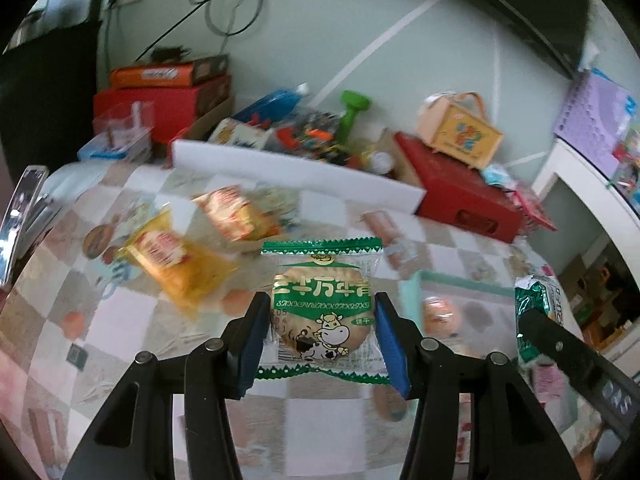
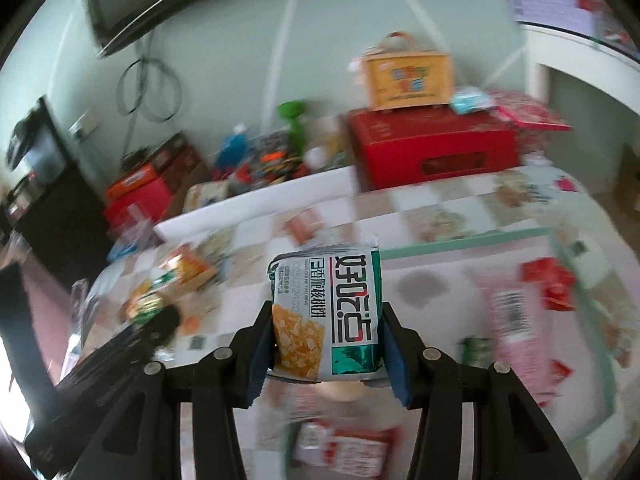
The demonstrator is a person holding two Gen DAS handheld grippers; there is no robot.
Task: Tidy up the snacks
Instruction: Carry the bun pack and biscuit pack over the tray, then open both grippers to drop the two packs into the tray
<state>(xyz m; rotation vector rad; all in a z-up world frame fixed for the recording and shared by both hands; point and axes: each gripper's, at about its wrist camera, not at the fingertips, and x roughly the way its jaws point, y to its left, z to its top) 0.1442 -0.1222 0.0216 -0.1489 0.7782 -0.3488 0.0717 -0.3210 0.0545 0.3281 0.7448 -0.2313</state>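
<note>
Green-edged cow-print biscuit packet; pink-and-white checked tablecloth

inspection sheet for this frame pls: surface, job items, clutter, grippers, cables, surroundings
Surface: checked tablecloth, blurred.
Job's things: cow biscuit pack and green-white snack pack, each in a gripper; yellow packs loose on the cloth; mint tray holding a pink pack and a red pack.
Clutter: red box, yellow carton on it, green dumbbell, white foam strip.
Grippers: left gripper shut on the cow biscuit pack; right gripper shut on the green-white snack pack.
Cables: black loops on the wall.
Surroundings: pale green wall, white shelf.
</note>
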